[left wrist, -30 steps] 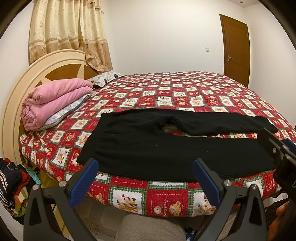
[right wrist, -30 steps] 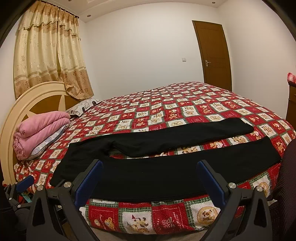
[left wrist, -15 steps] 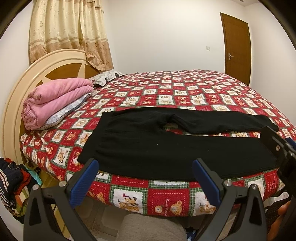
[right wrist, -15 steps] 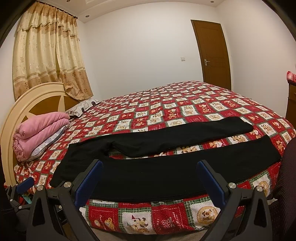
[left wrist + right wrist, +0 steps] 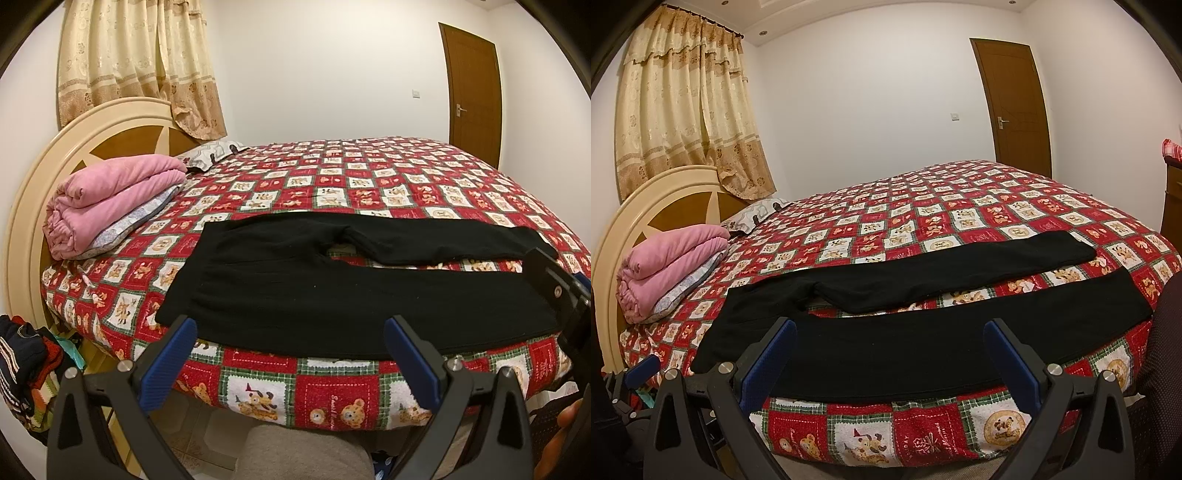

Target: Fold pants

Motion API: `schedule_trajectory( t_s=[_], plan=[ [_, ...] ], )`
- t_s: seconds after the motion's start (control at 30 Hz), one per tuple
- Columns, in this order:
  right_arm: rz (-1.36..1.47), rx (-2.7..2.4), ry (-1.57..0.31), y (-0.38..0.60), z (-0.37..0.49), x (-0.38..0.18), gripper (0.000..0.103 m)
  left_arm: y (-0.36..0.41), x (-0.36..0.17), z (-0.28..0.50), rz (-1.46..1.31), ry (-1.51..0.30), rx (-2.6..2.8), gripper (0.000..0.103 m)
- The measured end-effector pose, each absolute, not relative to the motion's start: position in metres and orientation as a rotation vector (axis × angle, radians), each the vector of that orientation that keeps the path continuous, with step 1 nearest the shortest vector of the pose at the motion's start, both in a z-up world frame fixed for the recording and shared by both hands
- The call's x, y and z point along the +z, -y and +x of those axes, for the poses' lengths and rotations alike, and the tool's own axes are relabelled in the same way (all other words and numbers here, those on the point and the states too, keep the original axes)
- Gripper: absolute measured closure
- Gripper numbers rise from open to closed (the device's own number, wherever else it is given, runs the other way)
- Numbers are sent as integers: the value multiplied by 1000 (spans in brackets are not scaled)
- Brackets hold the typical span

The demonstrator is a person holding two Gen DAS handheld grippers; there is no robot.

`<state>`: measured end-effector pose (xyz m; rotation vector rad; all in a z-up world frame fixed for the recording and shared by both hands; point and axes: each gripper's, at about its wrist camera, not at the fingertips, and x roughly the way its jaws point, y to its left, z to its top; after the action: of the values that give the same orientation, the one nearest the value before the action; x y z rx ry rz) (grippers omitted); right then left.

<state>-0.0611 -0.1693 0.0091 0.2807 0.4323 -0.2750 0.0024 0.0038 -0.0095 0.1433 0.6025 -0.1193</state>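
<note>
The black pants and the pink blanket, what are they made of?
The black pants look like a soft matte knit, perhaps cotton or fleece: no shine, lying limp and flat on the bed. The pink blanket looks like plush, thick fabric, folding into puffy rounded rolls. The exact fibre can't be told.

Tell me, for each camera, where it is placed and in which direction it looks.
Left wrist: on the left gripper, off the bed's near edge, facing the pants near the waist; its open fingers and the right gripper show.
Right wrist: on the right gripper, further toward the legs, facing the pants; its open fingers and the left gripper show.
Shared: pants, bed, pink blanket, curtain, door.
</note>
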Motion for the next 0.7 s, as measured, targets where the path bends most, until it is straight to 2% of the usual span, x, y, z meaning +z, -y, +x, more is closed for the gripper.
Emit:
schedule_trajectory(
  t_s=[0.7],
  plan=[
    [286,-277,-435,170,-61,8,1,-3,-9,3,145,-603,-119,0]
  ],
)
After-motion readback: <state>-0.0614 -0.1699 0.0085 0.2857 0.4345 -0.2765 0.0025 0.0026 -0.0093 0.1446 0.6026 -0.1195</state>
